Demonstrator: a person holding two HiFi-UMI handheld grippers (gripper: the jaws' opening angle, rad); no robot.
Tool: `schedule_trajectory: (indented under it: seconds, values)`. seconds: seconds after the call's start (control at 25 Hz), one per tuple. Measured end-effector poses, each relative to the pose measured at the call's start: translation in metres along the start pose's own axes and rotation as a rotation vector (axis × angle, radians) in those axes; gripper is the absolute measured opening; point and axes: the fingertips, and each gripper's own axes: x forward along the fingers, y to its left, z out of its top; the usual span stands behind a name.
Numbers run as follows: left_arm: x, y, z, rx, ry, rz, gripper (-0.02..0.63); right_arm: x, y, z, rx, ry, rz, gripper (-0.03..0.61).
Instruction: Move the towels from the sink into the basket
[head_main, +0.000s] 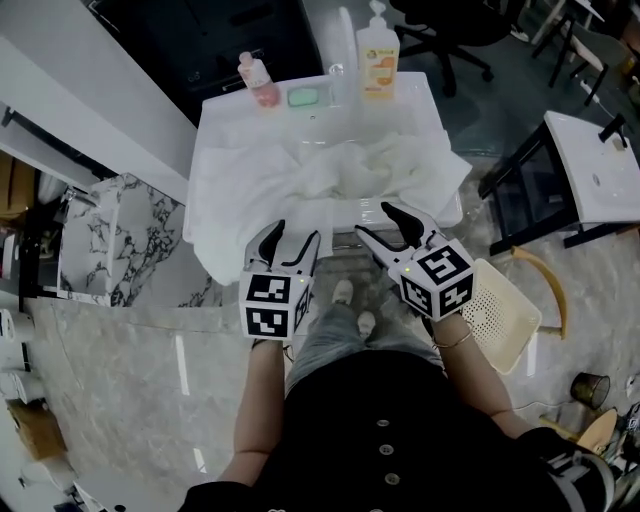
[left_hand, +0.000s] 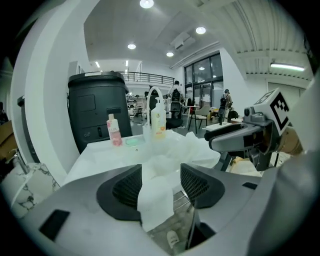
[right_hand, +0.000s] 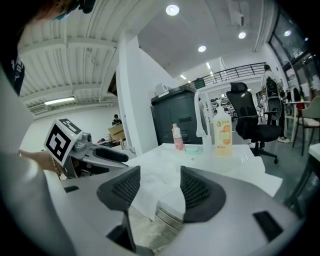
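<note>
White towels (head_main: 330, 170) lie heaped in the white sink (head_main: 225, 112) and spill over its front and left edges. A cream mesh basket (head_main: 503, 318) stands on the floor to the right, beside the person's right arm. My left gripper (head_main: 294, 238) is open just in front of the sink, level with a towel flap (left_hand: 156, 200) that hangs past its jaws; nothing is gripped. My right gripper (head_main: 372, 220) is open too, near the sink's front rim (right_hand: 172, 202), with nothing between its jaws. Each gripper shows in the other's view: the right gripper (left_hand: 235, 140) and the left gripper (right_hand: 107, 155).
At the back of the sink stand a faucet (head_main: 345, 40), an orange soap bottle (head_main: 378, 55), a pink bottle (head_main: 258, 80) and a green soap (head_main: 303, 97). A white wall runs on the left, a second white stand (head_main: 600, 170) is at the right, and the person's feet (head_main: 350, 305) are below the sink.
</note>
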Motion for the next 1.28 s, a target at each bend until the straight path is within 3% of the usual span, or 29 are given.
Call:
schedule_trajectory:
  seconds: [0.2,0.36,0.48,1.0,1.28]
  values:
    - [0.010,0.038,-0.014,0.075,0.084,0.046,0.220,0.037,-0.002,-0.003,-0.027,0.089,0.067,0.232]
    - [0.021,0.069,-0.027,0.002,0.117,0.036,0.220,0.068,-0.005,-0.007,-0.057,0.154,0.096,0.232]
    - [0.029,0.091,-0.032,-0.008,0.143,0.053,0.220,0.089,-0.011,-0.012,-0.059,0.191,0.101,0.232]
    - [0.073,0.137,-0.075,0.082,0.435,-0.041,0.219,0.164,-0.073,-0.045,-0.146,0.404,-0.014,0.239]
    - [0.086,0.146,-0.088,0.080,0.501,-0.097,0.204,0.185,-0.109,-0.069,-0.163,0.514,-0.094,0.252]
